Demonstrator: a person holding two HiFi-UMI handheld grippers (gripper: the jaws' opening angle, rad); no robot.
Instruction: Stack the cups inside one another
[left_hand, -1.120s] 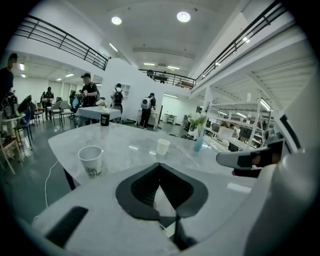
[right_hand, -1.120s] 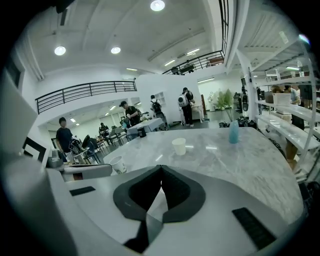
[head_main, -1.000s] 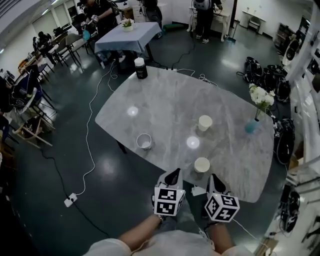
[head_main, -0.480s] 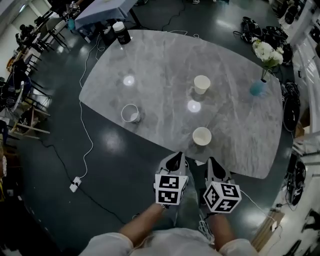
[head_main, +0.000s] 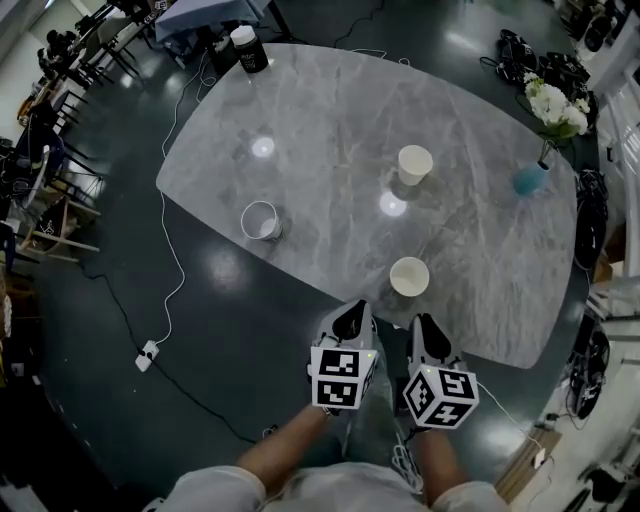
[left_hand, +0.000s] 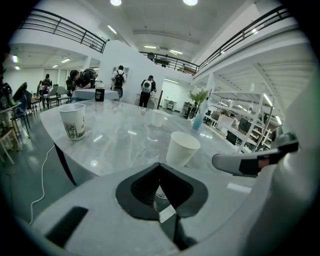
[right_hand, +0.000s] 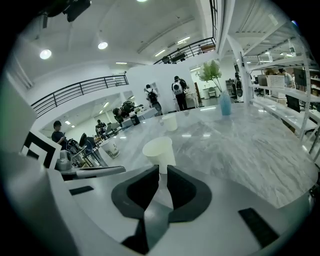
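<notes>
No cup is stacked yet: on the grey marble table (head_main: 330, 120) the near white paper cup (head_main: 409, 276) at lower centre, the far white paper cup (head_main: 414, 164) above it and the printed paper cup (head_main: 259, 219) at left stand well apart, while the left gripper (head_main: 351, 313) and the right gripper (head_main: 422, 326) below have jaws together, empty.

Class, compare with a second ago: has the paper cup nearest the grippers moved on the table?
No. The nearest cup sits at the same spot near the table edge, lined up as before with the blue vase.

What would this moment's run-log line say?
left gripper: shut, empty | right gripper: shut, empty | near cup, far cup, left cup: upright, unstacked
</notes>
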